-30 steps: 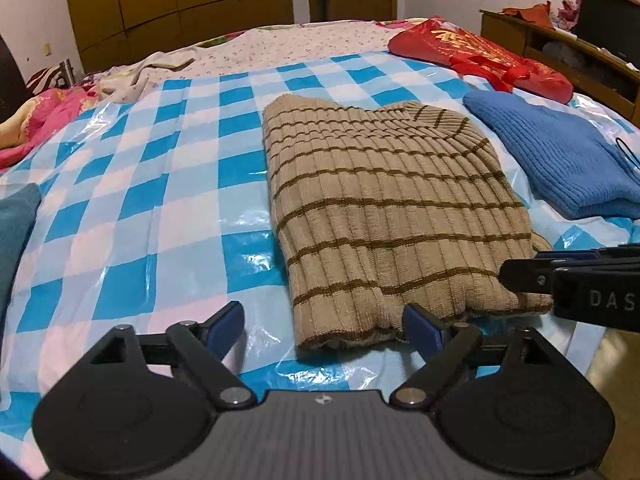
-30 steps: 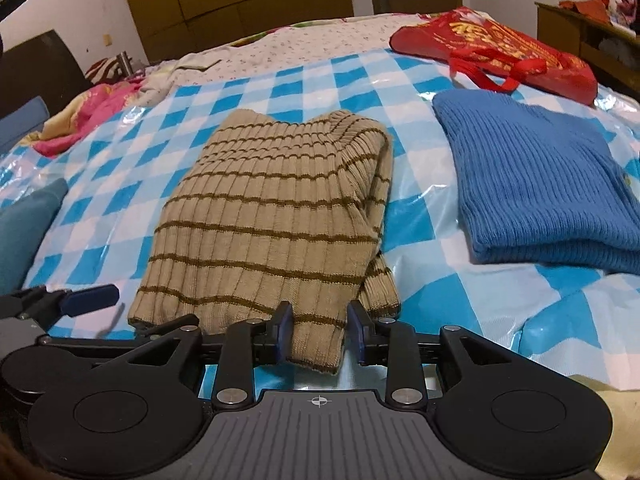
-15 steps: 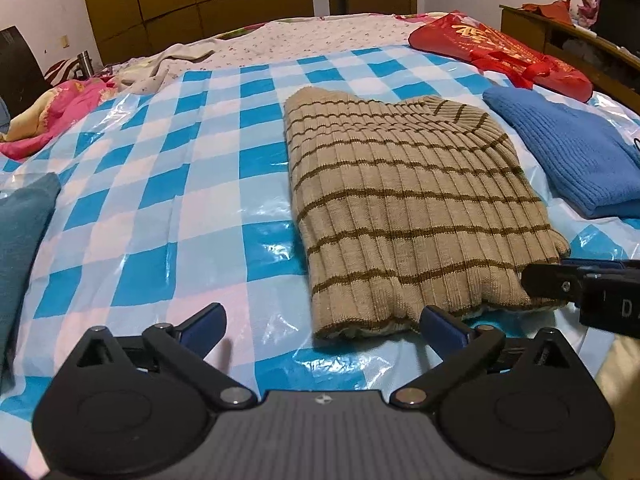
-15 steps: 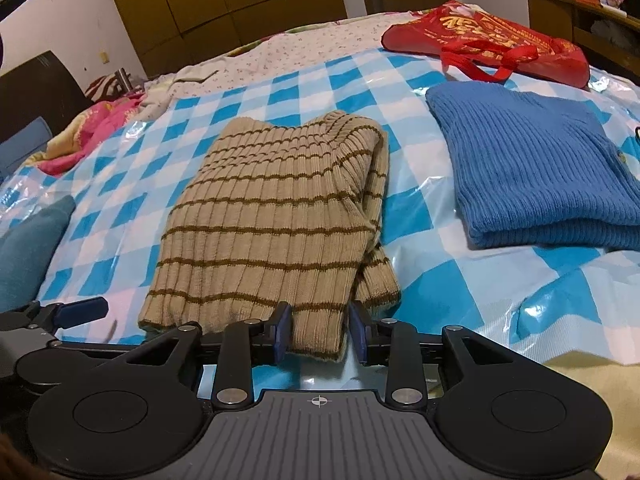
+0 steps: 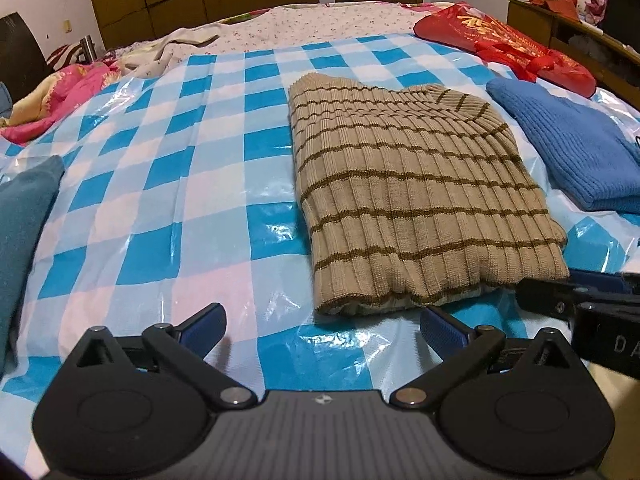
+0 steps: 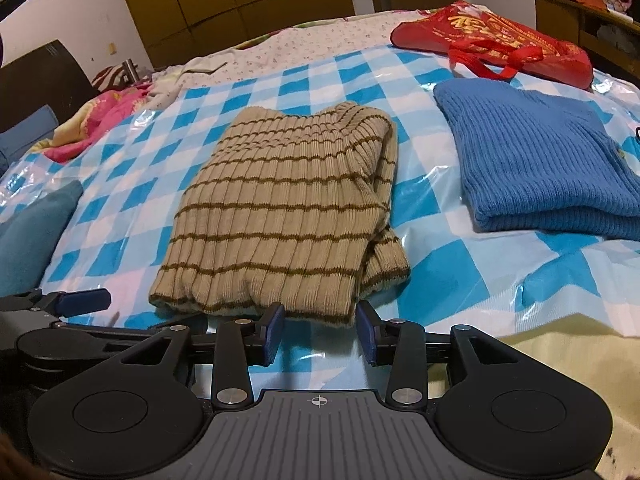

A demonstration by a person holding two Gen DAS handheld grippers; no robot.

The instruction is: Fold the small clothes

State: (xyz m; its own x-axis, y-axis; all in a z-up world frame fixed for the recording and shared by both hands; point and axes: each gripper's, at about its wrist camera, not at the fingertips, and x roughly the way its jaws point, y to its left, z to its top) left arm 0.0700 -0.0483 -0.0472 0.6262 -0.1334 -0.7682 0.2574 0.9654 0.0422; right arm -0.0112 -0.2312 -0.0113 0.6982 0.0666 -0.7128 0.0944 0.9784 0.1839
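Observation:
A tan ribbed sweater with brown stripes (image 5: 408,196) lies folded on the blue-and-white checked plastic sheet (image 5: 160,184); it also shows in the right wrist view (image 6: 280,216). My left gripper (image 5: 322,326) is open wide and empty, just in front of the sweater's near hem. My right gripper (image 6: 320,332) is partly open and empty, its fingertips at the sweater's near right corner without holding it. The right gripper shows at the right edge of the left wrist view (image 5: 580,300).
A folded blue sweater (image 6: 536,152) lies right of the tan one. A red bag (image 6: 492,40) is behind it. A teal garment (image 5: 20,232) lies at the left. Pink bedding (image 5: 60,92) is at the far left. A wooden cabinet (image 5: 576,36) stands at the right.
Both grippers have drawn back toward the bed's near edge. The right gripper's fingers have spread a little wider. The tan sweater has not moved.

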